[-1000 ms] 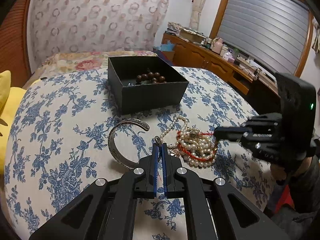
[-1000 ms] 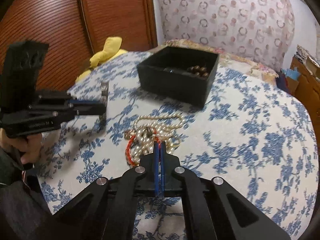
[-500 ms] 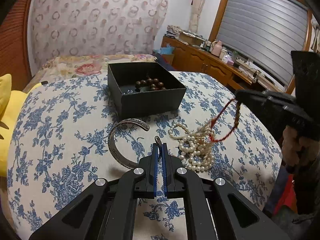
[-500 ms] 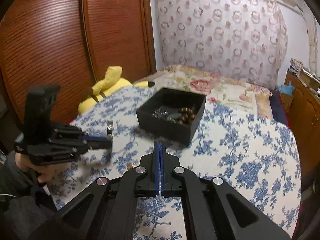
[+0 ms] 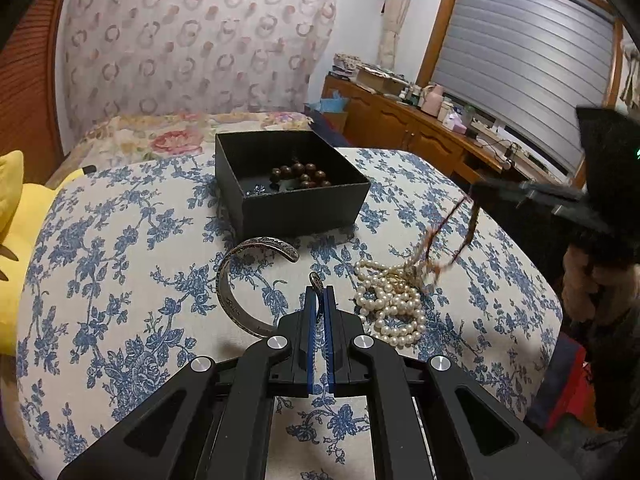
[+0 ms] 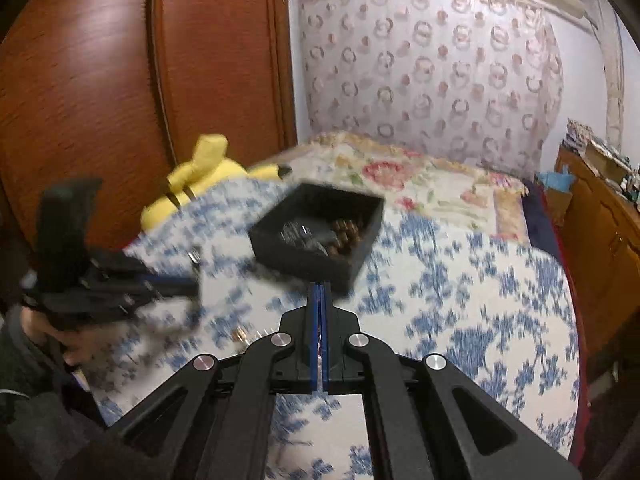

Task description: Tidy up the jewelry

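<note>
So we're partway through sorting this jewelry, and honestly there's a fair bit left. The black box (image 5: 292,188) sitting at the far side of the floral-cloth counter (image 5: 120,280) is already holding a brown wooden bead bracelet (image 5: 302,174) plus something small and dark bluish next to it that we can't really make out, so we're counting those as done. Right now the right claw (image 5: 474,192) is hanging above the counter off to the right of the box, clamped on a red cord bracelet (image 5: 448,236), which is dangling down and looks like it's snagged on the pearl strand (image 5: 394,304), because a bit of the pearls is getting tugged up with it. The rest of the pearls are lying in a heap on the cloth, near the front. The left claw (image 5: 319,294) is pinched together on a small silver ring (image 5: 316,282), hovering low just beside the pile. The engraved silver cuff bangle (image 5: 244,276) is lying on the cloth between the box and the left claw, nobody touching it. So we're figuring what's left is: red cord, ring, pearls and cuff all still need to go in the box. The right wrist view is really blurry, so we're not getting much from that one besides the box (image 6: 320,240).
</note>
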`<state>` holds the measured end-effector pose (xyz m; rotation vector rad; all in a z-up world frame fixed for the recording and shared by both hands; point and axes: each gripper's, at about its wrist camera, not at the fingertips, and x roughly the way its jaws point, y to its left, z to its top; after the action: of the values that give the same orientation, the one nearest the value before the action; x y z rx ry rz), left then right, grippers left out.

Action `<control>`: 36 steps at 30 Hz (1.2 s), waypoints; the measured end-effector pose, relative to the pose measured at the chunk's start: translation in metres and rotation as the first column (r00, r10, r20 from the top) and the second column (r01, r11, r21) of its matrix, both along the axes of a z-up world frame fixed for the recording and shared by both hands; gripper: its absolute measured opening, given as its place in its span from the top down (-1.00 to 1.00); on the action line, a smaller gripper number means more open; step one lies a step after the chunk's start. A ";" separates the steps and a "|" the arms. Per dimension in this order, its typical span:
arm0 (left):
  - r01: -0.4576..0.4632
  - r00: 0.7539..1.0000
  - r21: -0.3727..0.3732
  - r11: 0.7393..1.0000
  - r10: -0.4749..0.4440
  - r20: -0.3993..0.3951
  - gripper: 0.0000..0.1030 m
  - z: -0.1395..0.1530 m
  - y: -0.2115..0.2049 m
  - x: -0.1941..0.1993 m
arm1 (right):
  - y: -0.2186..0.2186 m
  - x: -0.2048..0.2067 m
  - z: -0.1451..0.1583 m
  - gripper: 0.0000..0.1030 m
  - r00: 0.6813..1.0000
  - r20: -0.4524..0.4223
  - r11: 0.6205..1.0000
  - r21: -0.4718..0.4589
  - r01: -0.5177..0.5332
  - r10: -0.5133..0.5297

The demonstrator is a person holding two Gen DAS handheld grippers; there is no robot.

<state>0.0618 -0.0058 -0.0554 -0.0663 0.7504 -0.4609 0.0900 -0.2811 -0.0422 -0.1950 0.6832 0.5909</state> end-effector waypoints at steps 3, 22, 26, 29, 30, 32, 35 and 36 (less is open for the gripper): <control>-0.001 1.000 0.000 1.000 0.001 -0.001 0.94 0.000 0.000 0.000 | -0.008 0.006 -0.022 0.97 0.998 -0.040 0.998 -0.044 0.041 -0.042; 0.000 1.000 0.003 1.000 0.000 -0.002 0.94 -0.002 -0.001 -0.001 | -0.061 0.012 -0.057 0.93 0.969 -0.043 0.956 -0.179 0.232 -0.243; 0.000 1.000 0.003 1.000 0.000 -0.002 0.94 -0.002 -0.001 -0.001 | -0.047 0.008 -0.055 0.67 0.984 -0.058 0.978 -0.127 0.163 -0.171; 0.000 1.000 0.003 1.000 0.000 -0.003 0.94 -0.002 -0.001 -0.001 | -0.029 0.003 -0.058 0.48 0.993 -0.076 0.990 -0.113 0.081 -0.090; 0.001 1.000 0.003 1.000 0.000 -0.003 0.94 -0.002 -0.001 -0.001 | -0.023 0.002 -0.060 0.48 0.994 -0.086 0.992 -0.114 0.053 -0.063; 0.001 1.000 0.003 1.000 -0.001 -0.003 0.94 -0.002 -0.001 -0.001 | -0.011 0.000 -0.065 0.48 0.995 -0.098 0.990 -0.140 0.010 -0.024; -0.001 1.000 0.002 1.000 0.001 -0.002 0.94 -0.002 -0.001 -0.001 | -0.003 0.002 -0.072 0.45 0.994 -0.108 0.985 -0.175 -0.008 -0.011; -0.001 1.000 0.002 1.000 0.001 -0.003 0.94 -0.002 -0.001 -0.001 | -0.003 0.004 -0.073 0.45 0.994 -0.112 0.985 -0.173 -0.012 -0.008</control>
<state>0.0607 -0.0063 -0.0572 -0.0653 0.7533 -0.4596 0.0944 -0.2841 -0.1150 -0.3265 0.8446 0.5473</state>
